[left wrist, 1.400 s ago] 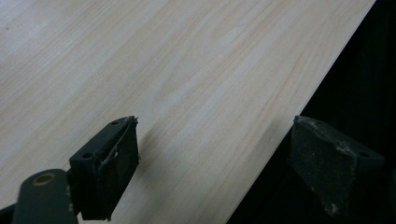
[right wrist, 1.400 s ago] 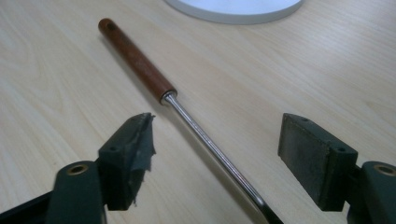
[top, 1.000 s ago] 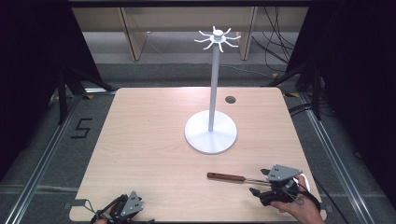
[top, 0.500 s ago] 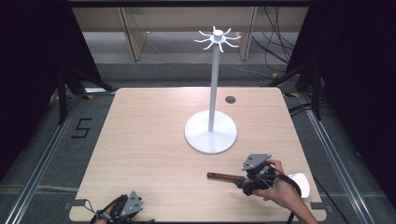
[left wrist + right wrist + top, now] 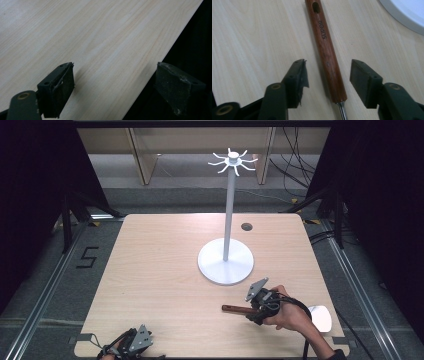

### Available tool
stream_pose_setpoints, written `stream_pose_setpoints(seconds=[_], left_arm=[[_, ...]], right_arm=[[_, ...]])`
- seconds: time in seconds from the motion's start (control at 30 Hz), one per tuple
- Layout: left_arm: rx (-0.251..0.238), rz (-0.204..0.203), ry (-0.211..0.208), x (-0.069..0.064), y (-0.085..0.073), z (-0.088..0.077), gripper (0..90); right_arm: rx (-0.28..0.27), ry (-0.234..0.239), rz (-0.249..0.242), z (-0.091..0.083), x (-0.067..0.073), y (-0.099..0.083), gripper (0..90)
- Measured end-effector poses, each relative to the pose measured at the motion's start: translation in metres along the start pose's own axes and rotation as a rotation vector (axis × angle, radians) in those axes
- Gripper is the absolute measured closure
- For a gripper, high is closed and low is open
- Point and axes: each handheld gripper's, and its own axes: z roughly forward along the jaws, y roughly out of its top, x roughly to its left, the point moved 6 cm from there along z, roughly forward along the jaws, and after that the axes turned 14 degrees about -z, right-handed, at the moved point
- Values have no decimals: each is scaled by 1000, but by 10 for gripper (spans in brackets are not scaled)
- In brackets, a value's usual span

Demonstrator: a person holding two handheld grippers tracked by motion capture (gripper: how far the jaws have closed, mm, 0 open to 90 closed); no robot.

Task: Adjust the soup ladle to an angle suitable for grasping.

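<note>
The brown wooden handle of a metal-shafted utensil lies flat on the pale wood surface, its long axis across the high view, holed end pointing left. The right claw has slid left over it, closing partway, pads not touching. The left claw rests released at the near edge.

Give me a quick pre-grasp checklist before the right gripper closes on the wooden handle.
1. Wooden handle between the right gripper jaws: ok.
2. Jaws have just been closing; pads not yet touching the handle, gaps on both sides: ok.
3. Handle lying flat on the table: ok.
4. Handle off the stand base: ok.
5. Left gripper open, holding nothing, at the table's near edge: ok.
6. Utensil's white head free to lift: cannot tell, partly behind the hand.
</note>
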Motion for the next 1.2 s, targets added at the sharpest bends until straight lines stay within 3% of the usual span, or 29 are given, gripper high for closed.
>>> stream_pose_setpoints(seconds=[0.17, 0.2, 0.3, 0.33, 0.4, 0.47, 0.5, 0.57, 0.67, 0.77, 0.8, 0.83, 0.87, 0.93, 1.03, 1.07, 1.1, 1.13, 1.17, 1.2], left_arm=[[0, 0, 0, 0, 0, 0, 153], [-1, -1, 2, 0, 0, 0, 152], [0, 2, 0, 0, 0, 0, 153], [1, 1, 1, 0, 0, 0, 153], [0, 1, 1, 0, 0, 0, 153], [-1, 2, 0, 0, 0, 0, 153], [1, 2, 1, 0, 0, 0, 153], [-1, 0, 0, 0, 0, 0, 153], [2, 4, 0, 0, 0, 0, 153], [5, 8, -3, 0, 0, 0, 152], [-1, 2, -2, 0, 0, 0, 153], [9, 11, 0, 0, 0, -1, 153], [9, 11, 0, 0, 0, -1, 153], [6, 12, -1, 1, 0, 0, 153], [7, 11, -2, 1, 0, 0, 153], [7, 11, -2, 1, 0, 0, 153], [4, 7, 0, 1, 0, 0, 153], [6, 10, -3, 0, 0, -1, 152], [6, 10, -3, 0, 0, -1, 152], [7, 10, -4, 1, 0, 0, 152]], right_arm=[[38, 23, -26, 6, -5, 4, 554], [45, 45, -28, 8, -5, 4, 564], [69, 33, -50, 9, -7, 4, 585], [77, 55, -29, 9, -5, 5, 590], [78, 60, -53, 11, -6, 5, 609], [101, 58, -40, 11, -6, 4, 620], [132, 59, -59, 12, -8, 2, 637], [128, 72, -71, 14, -8, 2, 658], [119, 77, -154, 18, -14, 0, 689], [171, 77, -72, 16, -9, 0, 702], [160, 78, -105, 17, -10, 1, 704], [183, 75, -91, 16, -9, 1, 707], [170, 78, -155, 17, -13, 1, 711], [192, 80, -137, 17, -10, 2, 718], [194, 72, -198, 17, -11, 5, 728], [194, 72, -198, 17, -11, 5, 728], [214, 58, -160, 14, -8, 6, 733], [164, 47, -189, 9, -14, 6, 741], [164, 47, -189, 9, -14, 6, 741], [170, 40, -117, 4, -11, 7, 741]])
